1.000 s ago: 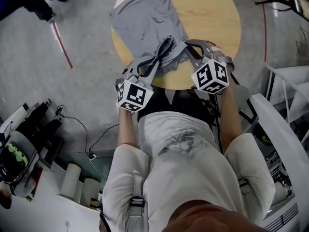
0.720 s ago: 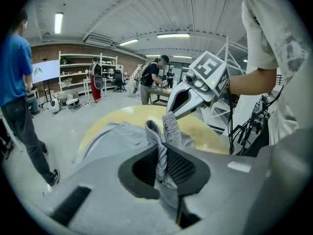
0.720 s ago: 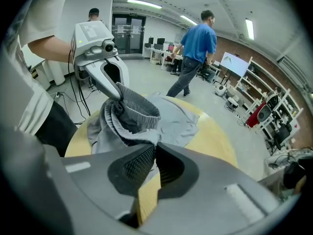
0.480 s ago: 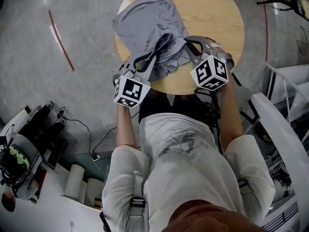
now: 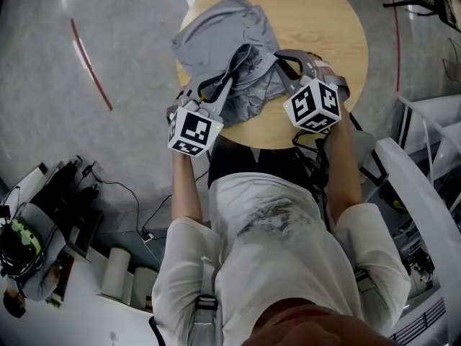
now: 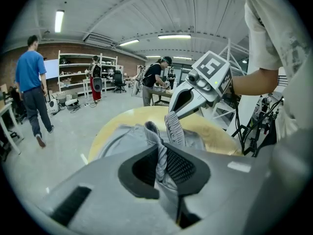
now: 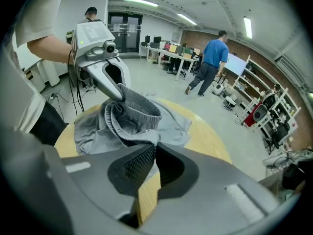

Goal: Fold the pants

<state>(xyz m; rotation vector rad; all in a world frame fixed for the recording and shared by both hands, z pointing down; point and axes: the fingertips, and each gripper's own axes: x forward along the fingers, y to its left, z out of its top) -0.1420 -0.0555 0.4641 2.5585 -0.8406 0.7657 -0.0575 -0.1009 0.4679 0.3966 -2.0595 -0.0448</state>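
The gray pants (image 5: 216, 31) are lying bunched on the left part of the round wooden table (image 5: 324, 20), in the upper middle of the head view. The left claw (image 5: 243, 55) is pinching a fold of the elastic waistband, its jaws nearly together on the cloth. The right claw (image 5: 278, 58) is clamping the waistband just beside it, jaws likewise closed on fabric. Both are holding the band raised above the table, while the legs are spreading toward the frame's top.

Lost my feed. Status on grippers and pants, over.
Left gripper, right gripper shut on pants. Pants bunched on round table. Nothing blocking.
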